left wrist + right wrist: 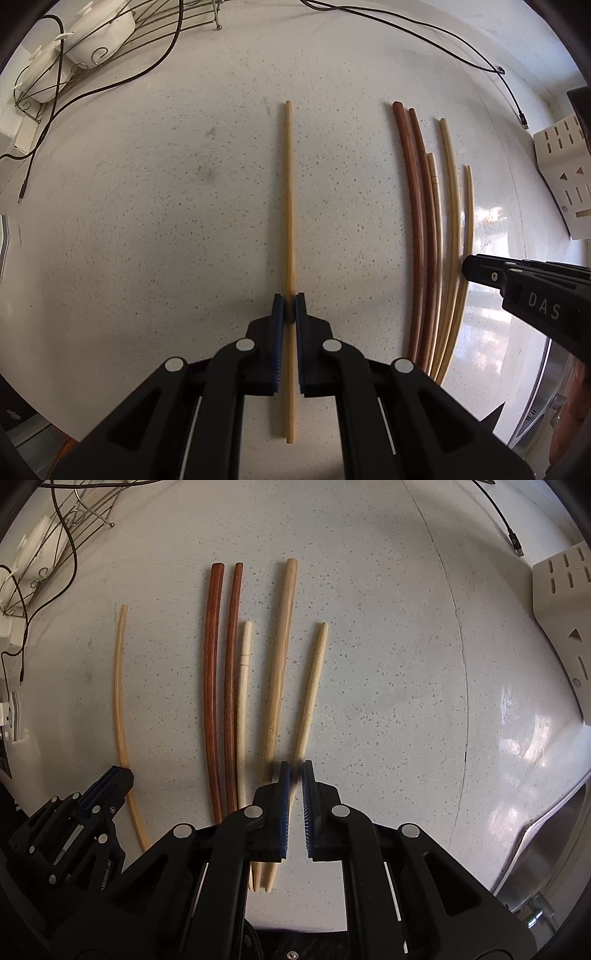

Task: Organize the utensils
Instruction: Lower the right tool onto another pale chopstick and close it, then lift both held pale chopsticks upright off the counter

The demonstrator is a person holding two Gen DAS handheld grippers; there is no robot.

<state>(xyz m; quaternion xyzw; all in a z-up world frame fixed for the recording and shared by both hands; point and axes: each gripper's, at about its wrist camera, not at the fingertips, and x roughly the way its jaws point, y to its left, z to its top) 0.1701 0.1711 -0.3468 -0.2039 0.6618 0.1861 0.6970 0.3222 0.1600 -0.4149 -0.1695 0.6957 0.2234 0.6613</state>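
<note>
Six sticks: all lie on the speckled white stone counter (388, 627).
Dark pair: two reddish-brown wooden chopsticks (212, 686) touch, middle of right view.
Left gripper (289, 306): pinched shut on a lone pale bamboo chopstick (289, 206), frame centre.
Right gripper (294, 771): pinched shut on the rightmost thin pale chopstick (312, 686).

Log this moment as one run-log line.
left hand-held gripper: shut on lone chopstick | right hand-held gripper: shut on rightmost chopstick | countertop
</note>
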